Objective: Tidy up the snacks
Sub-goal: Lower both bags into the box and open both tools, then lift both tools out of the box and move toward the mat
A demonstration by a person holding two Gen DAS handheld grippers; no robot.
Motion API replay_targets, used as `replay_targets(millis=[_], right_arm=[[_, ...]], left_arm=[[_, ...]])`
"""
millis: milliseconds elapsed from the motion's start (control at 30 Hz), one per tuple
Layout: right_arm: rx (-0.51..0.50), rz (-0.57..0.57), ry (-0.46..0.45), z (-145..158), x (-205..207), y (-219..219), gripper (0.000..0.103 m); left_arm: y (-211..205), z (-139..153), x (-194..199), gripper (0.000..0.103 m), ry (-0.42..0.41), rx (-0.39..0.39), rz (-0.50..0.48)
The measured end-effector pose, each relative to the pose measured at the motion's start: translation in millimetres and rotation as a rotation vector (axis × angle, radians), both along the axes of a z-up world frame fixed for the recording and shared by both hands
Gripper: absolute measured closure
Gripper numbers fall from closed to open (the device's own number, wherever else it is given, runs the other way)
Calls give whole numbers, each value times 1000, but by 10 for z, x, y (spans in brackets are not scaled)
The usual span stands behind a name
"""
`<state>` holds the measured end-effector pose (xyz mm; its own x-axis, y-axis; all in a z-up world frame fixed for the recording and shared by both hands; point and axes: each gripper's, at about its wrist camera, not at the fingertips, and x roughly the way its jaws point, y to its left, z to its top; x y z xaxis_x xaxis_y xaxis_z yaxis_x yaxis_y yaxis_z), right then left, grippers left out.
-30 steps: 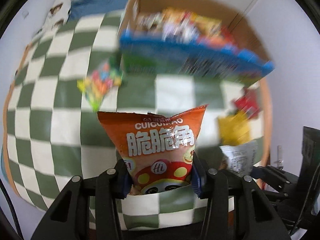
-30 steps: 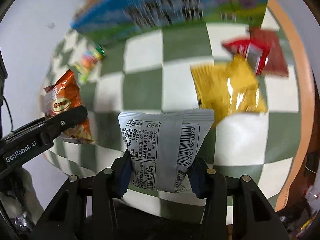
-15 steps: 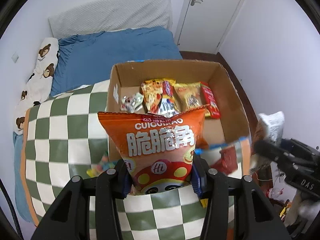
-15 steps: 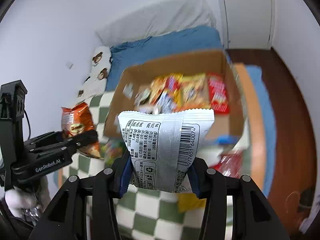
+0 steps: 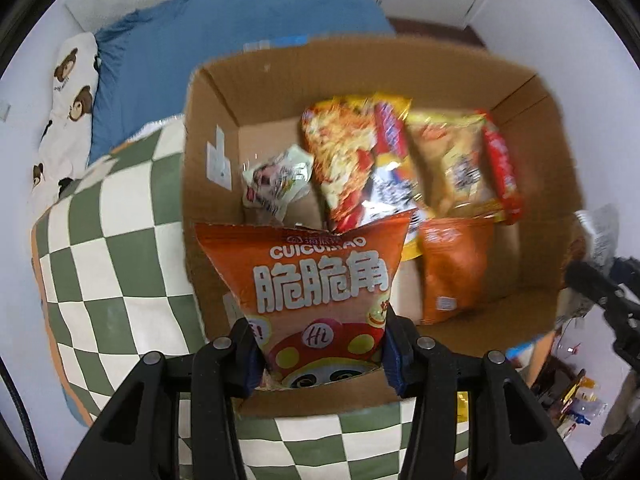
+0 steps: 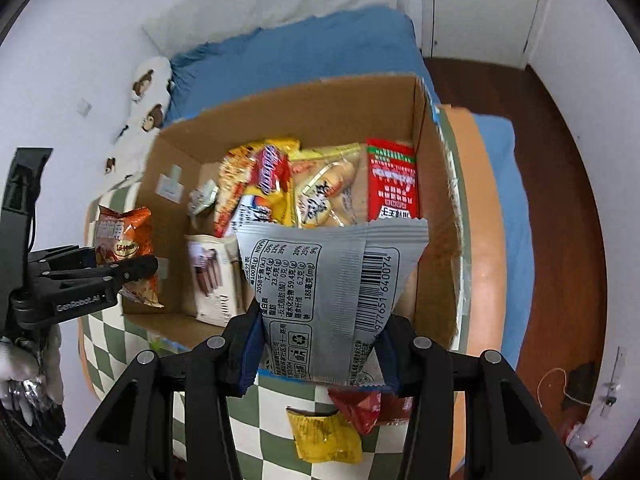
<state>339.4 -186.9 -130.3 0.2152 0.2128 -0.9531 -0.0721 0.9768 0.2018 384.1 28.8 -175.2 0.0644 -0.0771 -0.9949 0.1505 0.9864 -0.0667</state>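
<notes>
My left gripper point(image 5: 318, 354) is shut on an orange chip bag point(image 5: 316, 280) and holds it above the near edge of an open cardboard box point(image 5: 208, 120). The box holds several snack packets point(image 5: 352, 160). My right gripper point(image 6: 320, 356) is shut on a silver snack packet point(image 6: 332, 280), barcode side facing me, above the box's point(image 6: 440, 200) near right corner. The left gripper with the orange bag point(image 6: 124, 240) also shows at the left in the right wrist view. The silver packet point(image 5: 600, 236) shows at the right edge of the left wrist view.
The box stands on a green and white checkered cloth point(image 5: 116, 248). A yellow packet point(image 6: 324, 436) and a red packet point(image 6: 360, 404) lie on the cloth point(image 6: 272, 412) below my right gripper. A blue bed point(image 6: 296, 52) with a bear pillow point(image 5: 68, 92) lies behind the box.
Both grippers rose from the cloth and moved forward over the open box, each still holding its packet. The box interior now fills both views.
</notes>
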Motion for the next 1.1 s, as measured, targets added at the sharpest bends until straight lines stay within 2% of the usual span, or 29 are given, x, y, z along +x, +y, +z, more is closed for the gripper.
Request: replay_targets(millis=[333,400,433,467,500,533,600,833,967,1100], right_arm=[[-73,33,134,-549,226,3,52],[-71,31,174,-656,255,-22,47],[-65,29,199,-713,270,-35,34],[-60,25,216,-756,282,-47,23],[-65,26,214,-771,291,-47,18],[-78,27,210,-771,295,-43,12],[-75,22,207,-762,299,-39,12],[-103,2,179,-747,269,-25,10],[-98,-18,151,-712,222,-12,7],[-86,-37,109,-645,147,-24,7]], left_arm=[[67,-465,77,58,100,25,37],[85,-546,66,58,128,11,43],[93,-563,66,56,135,5,48],[102,-572,66,53,129,3,56],[107,-565,68,43,115,2,60],[124,-557,56,26,100,0,65],[137,-518,49,10,76,-15,75],[76,-432,30,5,36,-28,83],[-17,-328,-37,5,-29,-2,77],[-73,-187,-167,5,-111,-17,92]])
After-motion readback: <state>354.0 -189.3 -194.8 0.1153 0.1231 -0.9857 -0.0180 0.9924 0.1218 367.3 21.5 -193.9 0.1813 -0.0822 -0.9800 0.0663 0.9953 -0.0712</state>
